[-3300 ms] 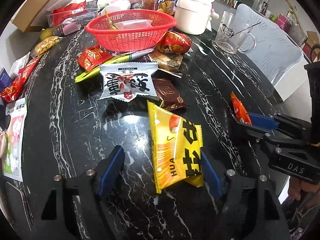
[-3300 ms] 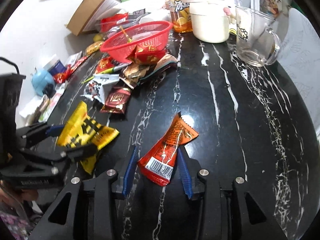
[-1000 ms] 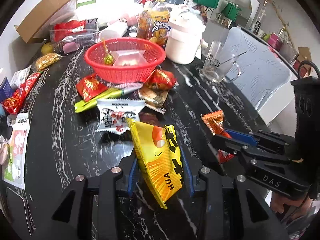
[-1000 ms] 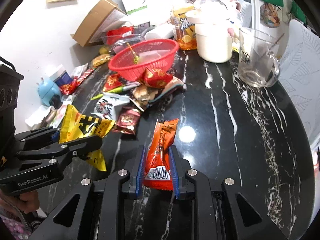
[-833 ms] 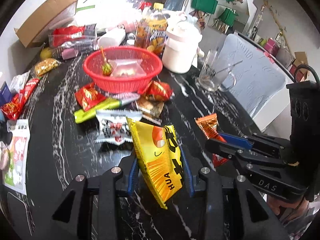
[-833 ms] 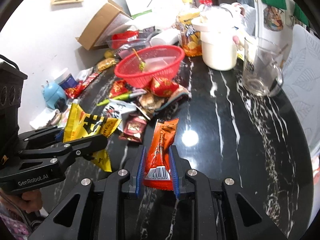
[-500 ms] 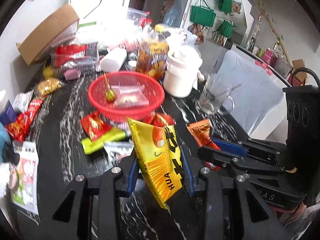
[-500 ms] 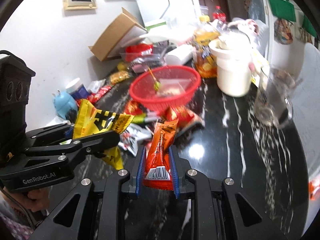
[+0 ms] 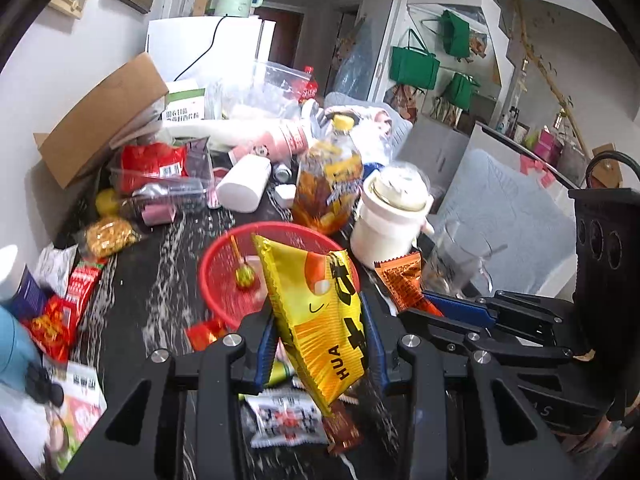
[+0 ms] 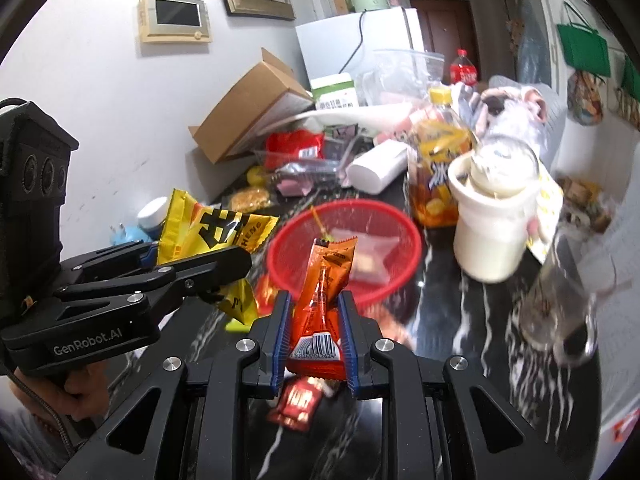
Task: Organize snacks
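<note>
- Two snack packets are in the air at once, each clamped in its own tongs, above the black marbled surface (image 9: 132, 280).
- The left tongs (image 9: 320, 344) grip the yellow packet (image 9: 320, 320) across its lower half; it stands nearly upright, its top corner overlapping the red basket (image 9: 224, 280) in the left wrist view.
- The right tongs (image 10: 316, 332) are closed tight on the orange packet (image 10: 322, 292), barcode end down between the blue pads, its top lined up with the basket.
- The basket sits toward the far side of the surface, just in front of the tea bottle (image 9: 326, 184) and beside the white pot (image 9: 390, 220); it already holds a lollipop (image 9: 244, 274) and a clear sachet (image 10: 364, 256).
- The step in hand looks like carrying both packets to the basket, the lift done and the drop not yet made.
- Next, each pair of tongs likely needs to travel forward until its packet hangs over the basket's bowl, then open.
- Loose packets lie under the tongs, near the basket's front rim; those remain to be gathered.
</note>
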`<control>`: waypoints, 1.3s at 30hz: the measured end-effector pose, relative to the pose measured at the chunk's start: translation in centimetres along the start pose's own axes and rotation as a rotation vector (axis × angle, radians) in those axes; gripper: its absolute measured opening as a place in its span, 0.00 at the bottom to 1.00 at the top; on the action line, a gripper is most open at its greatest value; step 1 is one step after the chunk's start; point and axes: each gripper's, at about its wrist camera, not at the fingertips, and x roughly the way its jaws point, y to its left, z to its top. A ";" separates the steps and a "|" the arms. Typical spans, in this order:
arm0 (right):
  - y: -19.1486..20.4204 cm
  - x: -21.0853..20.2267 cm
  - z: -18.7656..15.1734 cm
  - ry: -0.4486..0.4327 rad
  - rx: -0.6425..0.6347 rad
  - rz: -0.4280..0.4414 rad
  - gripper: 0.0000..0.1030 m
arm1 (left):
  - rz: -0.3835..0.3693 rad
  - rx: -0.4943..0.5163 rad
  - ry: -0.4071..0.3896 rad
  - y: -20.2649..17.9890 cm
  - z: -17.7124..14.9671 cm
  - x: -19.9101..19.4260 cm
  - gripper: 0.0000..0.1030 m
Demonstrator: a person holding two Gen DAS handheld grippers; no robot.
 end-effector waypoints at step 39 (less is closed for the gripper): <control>-4.7 14.5 3.6 0.182 -0.034 -0.056 0.24 | 0.171 -0.047 0.201 6.4 1.1 14.0 0.36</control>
